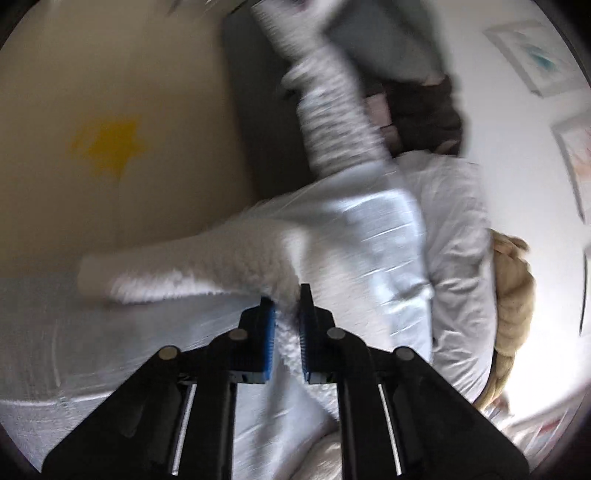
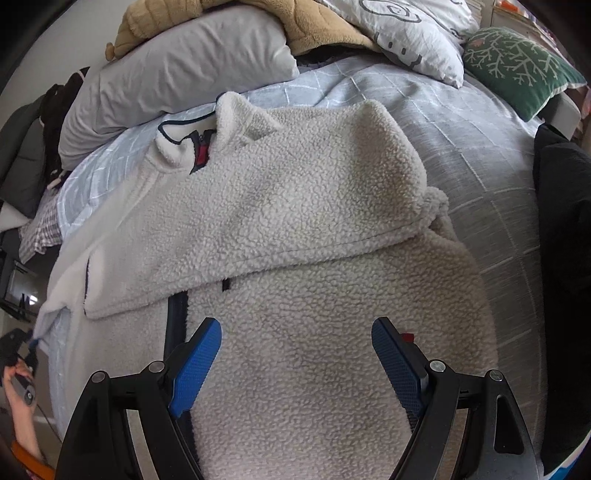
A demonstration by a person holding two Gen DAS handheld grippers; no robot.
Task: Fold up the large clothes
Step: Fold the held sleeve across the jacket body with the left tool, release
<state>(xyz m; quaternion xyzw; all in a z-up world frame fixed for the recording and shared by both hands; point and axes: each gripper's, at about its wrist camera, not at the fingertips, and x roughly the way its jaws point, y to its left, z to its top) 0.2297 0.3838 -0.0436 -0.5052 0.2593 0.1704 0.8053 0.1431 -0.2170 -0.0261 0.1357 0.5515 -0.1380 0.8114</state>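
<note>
A cream fleece jacket (image 2: 314,206) lies spread on the bed cover (image 2: 461,122), collar toward the pillows, with one sleeve folded across its chest. My right gripper (image 2: 295,325) hovers just above the jacket's lower body, jaws wide and nothing between the blue pads (image 2: 199,362). In the blurred left wrist view, my left gripper (image 1: 287,295) is shut on a pinch of the fleece jacket (image 1: 184,273), whose sleeve stretches away to the left. The right wrist view shows a hand (image 2: 16,391) holding that gripper at the jacket's far-left edge.
A grey pillow (image 2: 177,66), a tan plush (image 2: 221,14), a white patterned pillow (image 2: 406,26) and a green cushion (image 2: 517,66) crowd the head of the bed. Dark clothing (image 2: 561,221) lies at the right edge. Beside the bed is a beige surface with a yellow star (image 1: 110,147).
</note>
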